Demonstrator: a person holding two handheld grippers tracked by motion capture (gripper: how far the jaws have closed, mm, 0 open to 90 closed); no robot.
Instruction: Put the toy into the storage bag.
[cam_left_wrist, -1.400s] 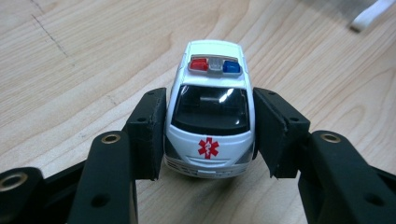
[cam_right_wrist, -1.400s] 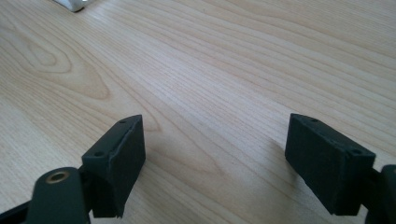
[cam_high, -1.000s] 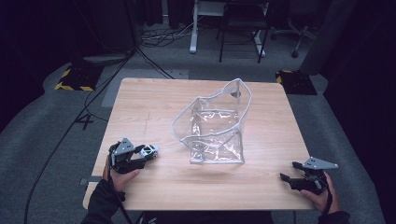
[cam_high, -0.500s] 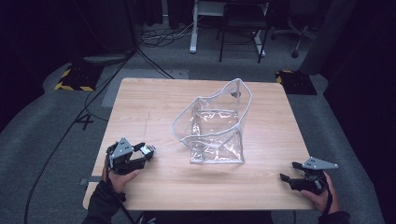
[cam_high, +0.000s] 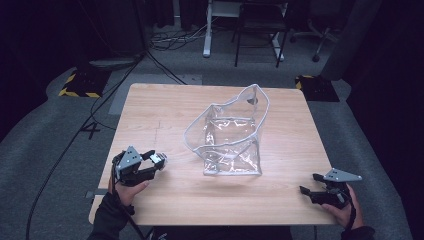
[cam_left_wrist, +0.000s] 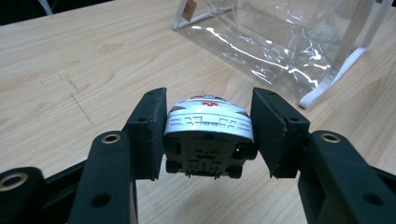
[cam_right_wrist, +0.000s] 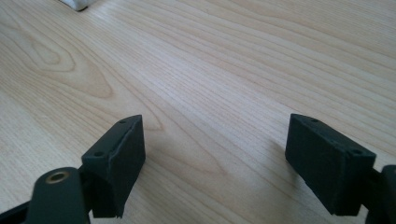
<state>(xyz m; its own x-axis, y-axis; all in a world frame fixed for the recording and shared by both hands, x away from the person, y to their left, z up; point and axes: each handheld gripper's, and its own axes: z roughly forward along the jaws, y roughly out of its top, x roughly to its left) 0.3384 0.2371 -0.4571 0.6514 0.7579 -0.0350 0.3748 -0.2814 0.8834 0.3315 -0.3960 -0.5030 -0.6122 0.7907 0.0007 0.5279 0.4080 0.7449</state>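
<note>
A small white and silver toy car (cam_left_wrist: 208, 123) with red marks sits between the jaws of my left gripper (cam_left_wrist: 208, 116), its underside and wheels facing the camera. In the high view the left gripper (cam_high: 156, 164) is shut on the car (cam_high: 161, 158) near the table's front left, just left of a clear plastic bag (cam_high: 230, 137). The bag stands open in the middle of the wooden table (cam_high: 160, 110), with white-trimmed edges (cam_left_wrist: 327, 84). My right gripper (cam_high: 310, 183) rests at the front right edge, open, its jaws (cam_right_wrist: 215, 154) wide apart over bare wood.
A cable trails off the table's front left corner to the floor (cam_high: 60, 155). Behind the table stand a black chair (cam_high: 257, 30) and a white desk leg (cam_high: 206, 30). Yellow-and-black striped floor pads (cam_high: 77, 82) lie at the far left and far right.
My left gripper with the toy car has drawn back slightly toward the left. The right gripper and the bag have stayed put.
</note>
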